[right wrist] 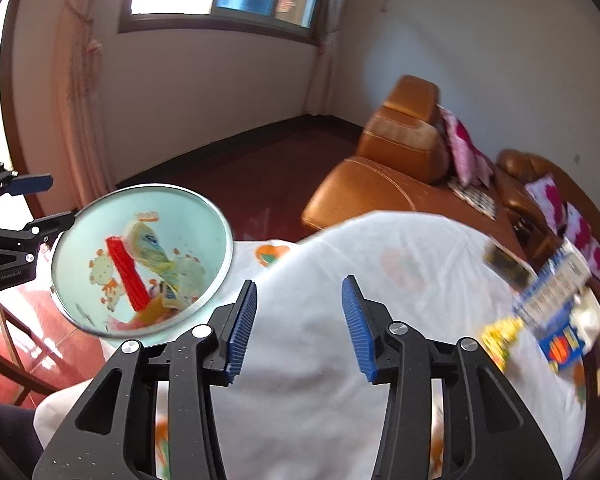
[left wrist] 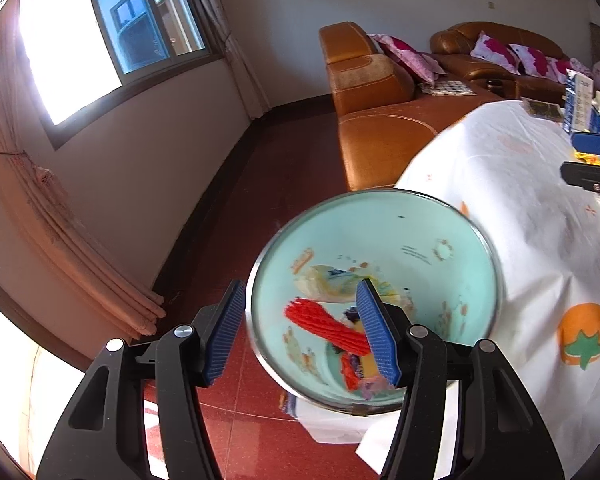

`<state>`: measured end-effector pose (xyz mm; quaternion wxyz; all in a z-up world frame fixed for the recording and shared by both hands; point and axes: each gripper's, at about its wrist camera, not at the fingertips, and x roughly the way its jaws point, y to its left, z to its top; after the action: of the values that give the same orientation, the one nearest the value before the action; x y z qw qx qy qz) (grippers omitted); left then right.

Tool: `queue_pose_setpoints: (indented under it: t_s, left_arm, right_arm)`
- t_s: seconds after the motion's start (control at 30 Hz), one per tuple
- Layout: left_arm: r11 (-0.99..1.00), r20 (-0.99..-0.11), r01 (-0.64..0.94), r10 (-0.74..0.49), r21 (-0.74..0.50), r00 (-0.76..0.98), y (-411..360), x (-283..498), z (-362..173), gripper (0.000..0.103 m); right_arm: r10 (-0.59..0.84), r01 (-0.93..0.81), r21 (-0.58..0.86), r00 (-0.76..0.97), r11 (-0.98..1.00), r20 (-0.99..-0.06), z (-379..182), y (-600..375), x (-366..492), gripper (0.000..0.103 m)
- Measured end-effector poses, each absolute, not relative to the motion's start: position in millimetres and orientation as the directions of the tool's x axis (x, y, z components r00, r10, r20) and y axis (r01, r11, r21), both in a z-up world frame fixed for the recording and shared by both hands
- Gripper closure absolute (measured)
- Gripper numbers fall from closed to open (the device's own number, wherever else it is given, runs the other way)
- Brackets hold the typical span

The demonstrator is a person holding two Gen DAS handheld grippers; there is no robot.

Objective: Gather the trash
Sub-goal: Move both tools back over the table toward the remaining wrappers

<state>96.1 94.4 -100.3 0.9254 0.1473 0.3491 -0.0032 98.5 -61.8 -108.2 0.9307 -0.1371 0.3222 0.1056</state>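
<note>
While the left tool (left wrist: 302, 334) is held with its jaws apart over the rim of the pale green bin (left wrist: 440, 220), nothing is gripped between its blue pads; one pad is seen outside the rim, the other over the inside. Collected trash is seen at the bottom of the bin: a red ribbed wrapper (left wrist: 324, 322), a yellow-and-blue wrapper (left wrist: 332, 284) and smaller scraps. The bin is seen just beside the edge of the counter (right wrist: 320, 360), which is covered by a white cloth printed with orange fruit. The right tool (right wrist: 300, 330) is held open and empty above the bare cloth. More trash is left on the counter's far right: a yellow wrapper (right wrist: 500, 336) and a blue-and-white packet (right wrist: 556, 292), both blurred. An orange leather sofa (right wrist: 380, 176) is seen behind.
</note>
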Motion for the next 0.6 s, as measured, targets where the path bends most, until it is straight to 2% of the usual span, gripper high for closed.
queue_pose_setpoints:
  t_s: [0.2,0.47,0.6]
  left_arm:
    - [0.931,-0.652,0.237,0.002,0.279,0.758,42.4,82.5,-101.1,0.043]
    - [0.865,-0.640,0.400,-0.126,0.304,0.758,-44.5,63.0,-97.0,0.040]
    - [0.839,-0.628,0.460,-0.195,0.292,0.754,-89.5,55.5,-89.7,0.039]
  right_arm:
    - [-0.036,-0.086,-0.165,0.783,0.982,-0.621,-105.4,-151.9,54.2,0.051]
    - [-0.226,0.179,-0.138,0.735,0.974,-0.639,-121.9,-261.5,-4.5,0.051]
    - [-0.262,0.263,-0.099,0.709,0.960,-0.654,-132.5,-300.2,-30.8,0.050]
